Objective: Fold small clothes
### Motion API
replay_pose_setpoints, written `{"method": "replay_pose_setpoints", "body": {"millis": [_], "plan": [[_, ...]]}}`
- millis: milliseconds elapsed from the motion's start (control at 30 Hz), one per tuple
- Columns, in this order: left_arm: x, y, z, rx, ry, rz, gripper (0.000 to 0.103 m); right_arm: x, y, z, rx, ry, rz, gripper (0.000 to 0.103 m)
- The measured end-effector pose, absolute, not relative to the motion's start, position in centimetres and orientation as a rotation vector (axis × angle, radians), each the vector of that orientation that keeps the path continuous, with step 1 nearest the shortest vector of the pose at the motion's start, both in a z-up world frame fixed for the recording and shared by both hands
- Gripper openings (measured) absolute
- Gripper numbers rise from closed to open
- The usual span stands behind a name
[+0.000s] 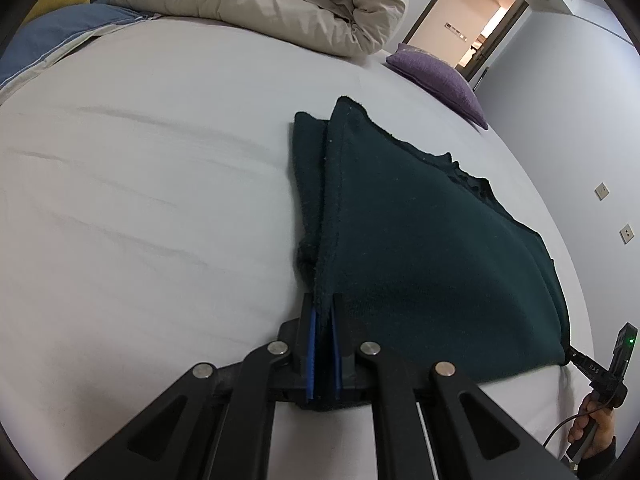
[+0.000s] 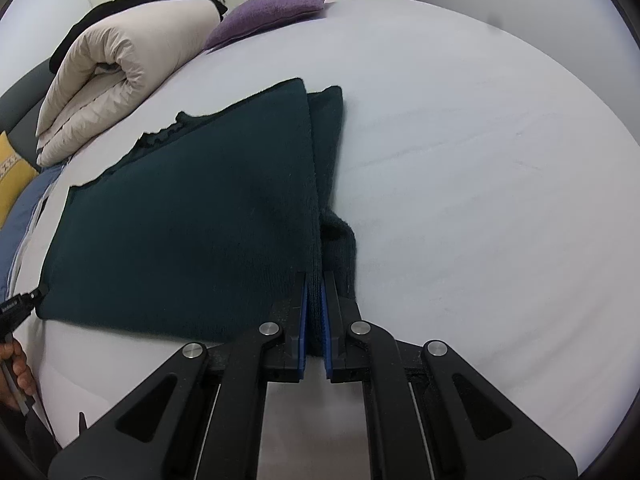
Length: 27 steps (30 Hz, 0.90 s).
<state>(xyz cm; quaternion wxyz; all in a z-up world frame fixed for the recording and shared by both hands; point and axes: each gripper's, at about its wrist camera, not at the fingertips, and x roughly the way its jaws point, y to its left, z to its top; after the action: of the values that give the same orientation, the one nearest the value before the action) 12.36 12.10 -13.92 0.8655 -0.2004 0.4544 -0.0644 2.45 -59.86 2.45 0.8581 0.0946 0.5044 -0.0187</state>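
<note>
The dark green cloth (image 1: 420,240) lies on the white bed (image 1: 140,200). The left gripper (image 1: 323,312) and right gripper (image 2: 315,292) each pinch a near corner. Only the left view shows the doorway (image 1: 472,12)

Right gripper (image 2: 314,280) pinches the near right corner of the green sweater (image 2: 192,216), blue pads tight on the knit. Sweater lies folded on the grey bed (image 2: 480,180), a sleeve showing along its right edge. Left gripper (image 2: 34,295) at the sweater's near left corner; grip not readable. Far left: rolled beige duvet (image 2: 120,76). Purple pillow (image 2: 268,12) beyond it.
</note>
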Motion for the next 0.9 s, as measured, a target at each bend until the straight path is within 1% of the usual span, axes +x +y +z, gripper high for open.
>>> {"method": "replay_pose_setpoints", "body": {"millis": [100,167,267,333,400,433,500,567,700,733,767,900], "plan": [[12.4,12.3,-13.7,-0.433,0.959,-0.150,0.011,2.7,-60.2,2.3,0.228,1.074,-0.028,0.005],[12.2,12.6,-13.5,-0.438,0.962,-0.130,0.026,2.7,-60.6,2.5,0.265,1.089,-0.024,0.007],[11.5,13.5,-12.0,-0.446,0.929,-0.074,0.036,2.5,-61.2,3.7,0.299,1.094,-0.060,0.011],[11.6,13.3,-10.5,-0.410,0.890,-0.065,0.036,2.3,-61.4,5.5,0.307,1.054,-0.093,0.014],[12.5,12.3,-9.2,-0.362,0.869,-0.085,0.037,2.7,-60.6,7.0,0.297,1.017,-0.076,0.014],[13.3,11.4,-8.6,-0.335,0.858,-0.095,0.039,3.5,-59.9,7.7,0.306,1.007,-0.041,0.014],[15.0,9.7,-7.8,-0.290,0.845,-0.113,0.042,5.3,-58.1,8.2,0.335,1.002,0.045,0.014],[16.8,8.0,-7.5,-0.244,0.839,-0.122,0.043,7.8,-55.9,8.1,0.366,1.007,0.147,0.014],[21.0,4.8,-7.8,-0.163,0.860,-0.149,0.043,14.1,-51.4,5.7,0.508,1.037,0.323,0.015],[22.1,3.9,-8.1,-0.126,0.866,-0.148,0.043,15.2,-50.8,4.9,0.545,1.044,0.351,0.017],[23.1,3.2,-8.3,-0.098,0.866,-0.147,0.043,16.4,-50.1,4.1,0.580,1.058,0.354,0.024],[26.4,1.9,-10.3,-0.028,0.891,-0.120,0.043,20.4,-48.2,0.8,0.694,1.085,0.418,0.026]]}}
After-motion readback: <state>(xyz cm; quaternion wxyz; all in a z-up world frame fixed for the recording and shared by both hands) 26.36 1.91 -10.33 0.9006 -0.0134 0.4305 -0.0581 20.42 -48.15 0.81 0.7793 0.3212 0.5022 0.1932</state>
